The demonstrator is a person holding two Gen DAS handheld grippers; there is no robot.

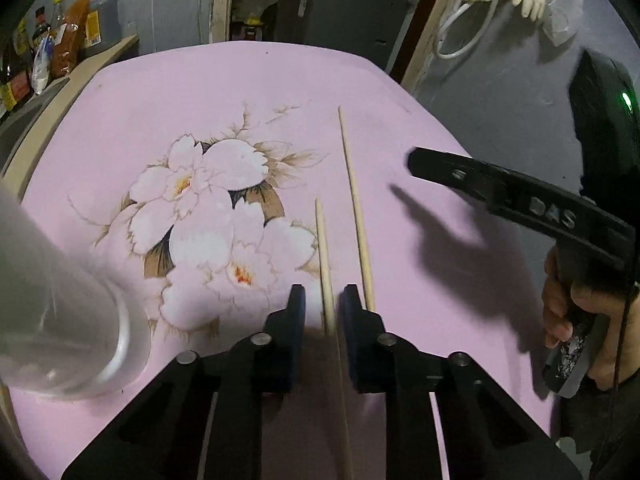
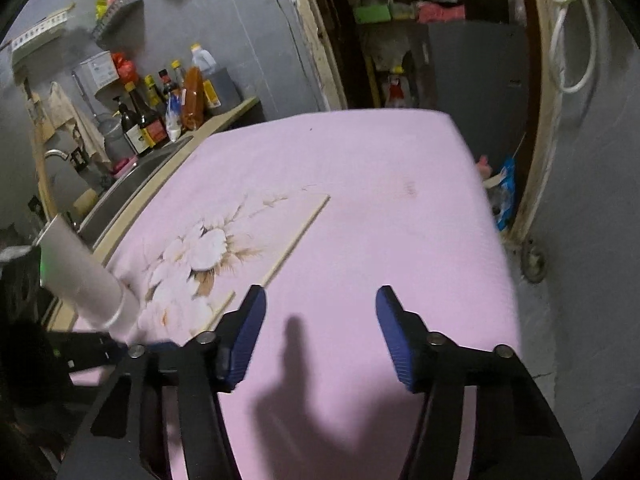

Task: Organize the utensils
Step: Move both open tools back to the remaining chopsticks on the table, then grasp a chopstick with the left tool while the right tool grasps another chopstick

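One chopstick [image 1: 325, 276] sat pinched between my left gripper's [image 1: 322, 304] fingers, the second chopstick [image 1: 355, 208] lay alongside on the pink table [image 1: 360, 80], and my right gripper [image 2: 320, 312] hung spread wide.

two chopsticks are seen on the table [image 1: 256, 80], the shorter-looking chopstick [image 1: 325, 268] lying between the fingers of the left gripper [image 1: 322, 308], the longer chopstick [image 1: 354, 200] just to its right. a cup [image 1: 60, 312] is found at the left, the right gripper [image 1: 416, 162] at the right, bottles [image 2: 160, 108] behind.
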